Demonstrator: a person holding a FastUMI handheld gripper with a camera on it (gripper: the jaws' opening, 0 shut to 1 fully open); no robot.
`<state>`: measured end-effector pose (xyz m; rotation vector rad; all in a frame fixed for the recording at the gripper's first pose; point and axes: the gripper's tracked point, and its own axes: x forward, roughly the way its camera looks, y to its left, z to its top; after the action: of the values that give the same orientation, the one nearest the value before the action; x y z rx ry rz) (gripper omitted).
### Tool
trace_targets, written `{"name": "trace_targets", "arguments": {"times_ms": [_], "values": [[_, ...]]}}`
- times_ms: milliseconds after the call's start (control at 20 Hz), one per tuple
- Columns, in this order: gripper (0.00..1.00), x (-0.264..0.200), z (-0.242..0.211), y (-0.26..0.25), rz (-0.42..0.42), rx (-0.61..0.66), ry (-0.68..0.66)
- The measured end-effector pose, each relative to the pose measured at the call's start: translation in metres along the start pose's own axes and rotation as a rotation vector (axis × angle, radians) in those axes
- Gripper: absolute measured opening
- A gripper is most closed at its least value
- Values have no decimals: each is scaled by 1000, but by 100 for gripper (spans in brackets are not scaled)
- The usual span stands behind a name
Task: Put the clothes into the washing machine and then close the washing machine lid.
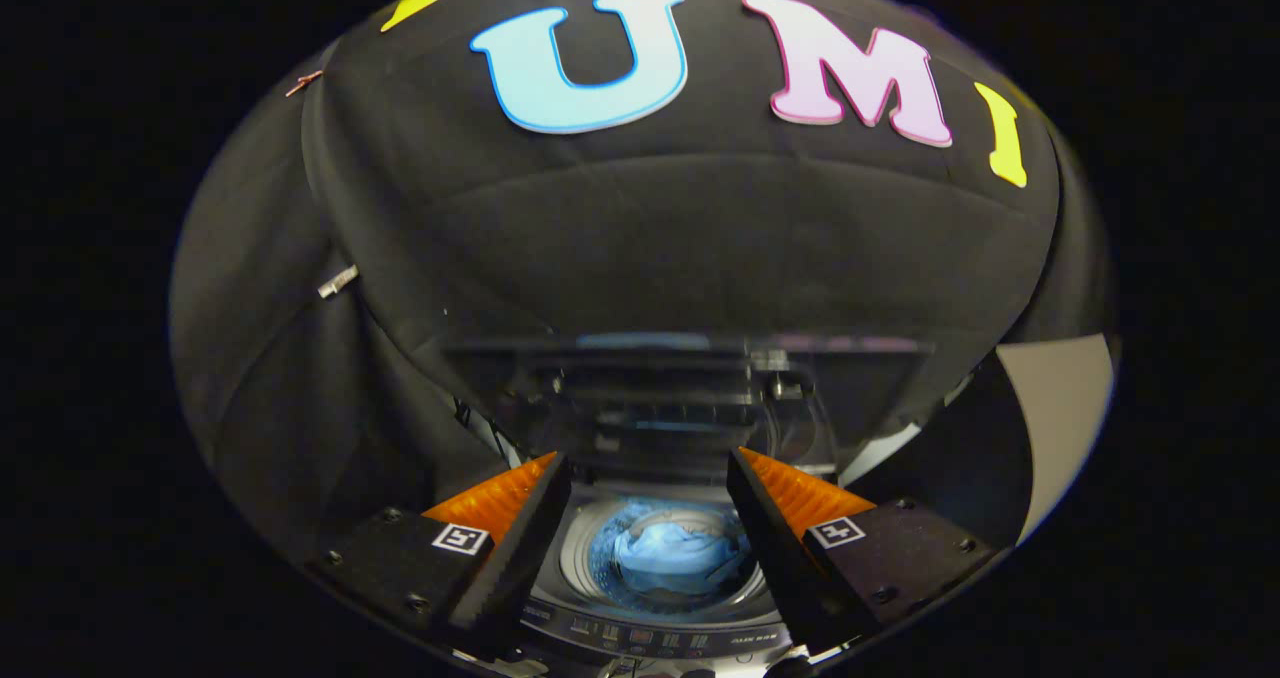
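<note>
A top-loading washing machine (655, 640) stands below and ahead of my gripper (648, 473). Its round drum (600, 543) holds blue clothes (672, 556), seen down between my two fingers (520, 533). The dark glass lid (690, 398) stands raised upright behind the drum, just beyond the fingertips. My gripper hangs above the machine, open, with nothing between its fingers. The control panel (650, 643) runs along the machine's near edge.
Black cloth of the booth wall (700, 248) rises behind the lid and wraps around both sides. A pale panel (1060, 408) shows to the right of the machine.
</note>
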<state>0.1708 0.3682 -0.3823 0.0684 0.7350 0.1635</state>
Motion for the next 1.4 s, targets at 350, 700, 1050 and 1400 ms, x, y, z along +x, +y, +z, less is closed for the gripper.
{"name": "trace_targets", "arguments": {"times_ms": [350,700,1050,1400], "values": [[100,59,52,-9,-55,33,-8],[100,78,44,-12,-80,39,22],[100,58,33,-6,-60,18,-55],[100,35,13,-1,-57,4,-78]]}}
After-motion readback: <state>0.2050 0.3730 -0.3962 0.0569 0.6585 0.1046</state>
